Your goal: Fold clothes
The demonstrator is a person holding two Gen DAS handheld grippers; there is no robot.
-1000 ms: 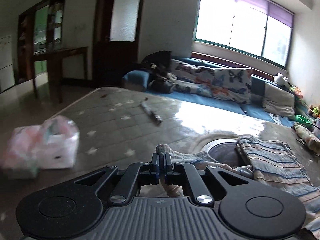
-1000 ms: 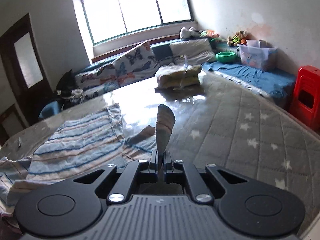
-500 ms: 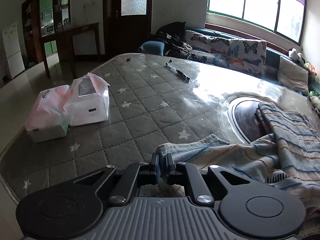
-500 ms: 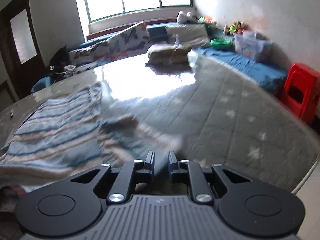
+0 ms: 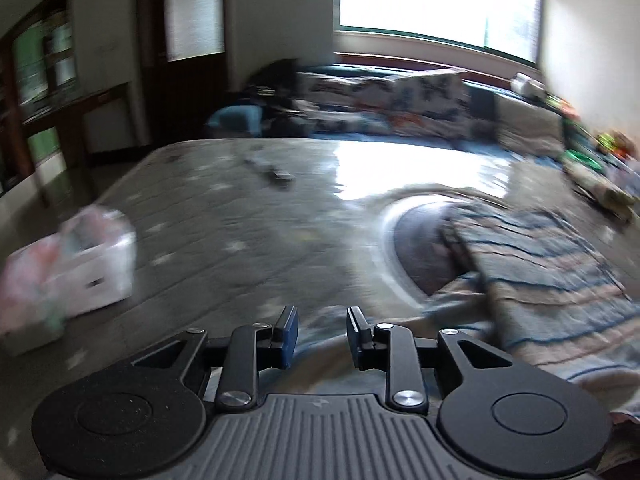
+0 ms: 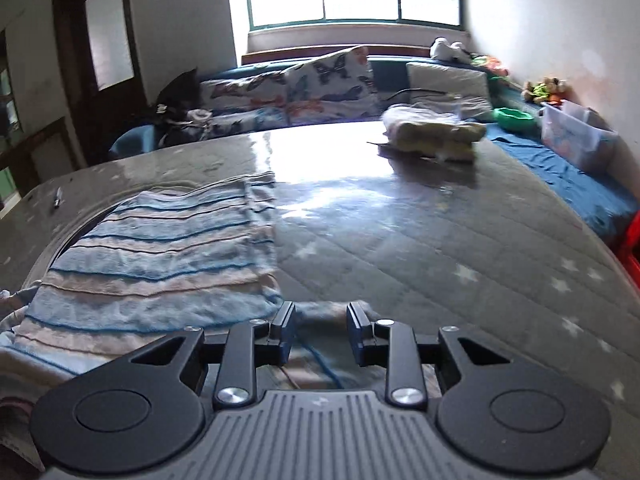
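Note:
A blue, white and pink striped garment lies spread on the grey quilted table. In the left wrist view the same striped garment lies to the right, partly over a round dark inset in the tabletop. My left gripper stands open above the garment's near edge, with nothing between its fingers. My right gripper is open too, over the garment's near right corner, and the cloth lies loose below it. The left wrist view is blurred by motion.
Two white tissue packs sit at the table's left edge. A dark pen-like object lies farther back. A folded yellowish pile rests at the table's far right. A sofa with butterfly cushions runs behind, and a red stool stands at right.
Both grippers have let go of the striped garment and opened. The cloth corners they held up have dropped flat onto the table.

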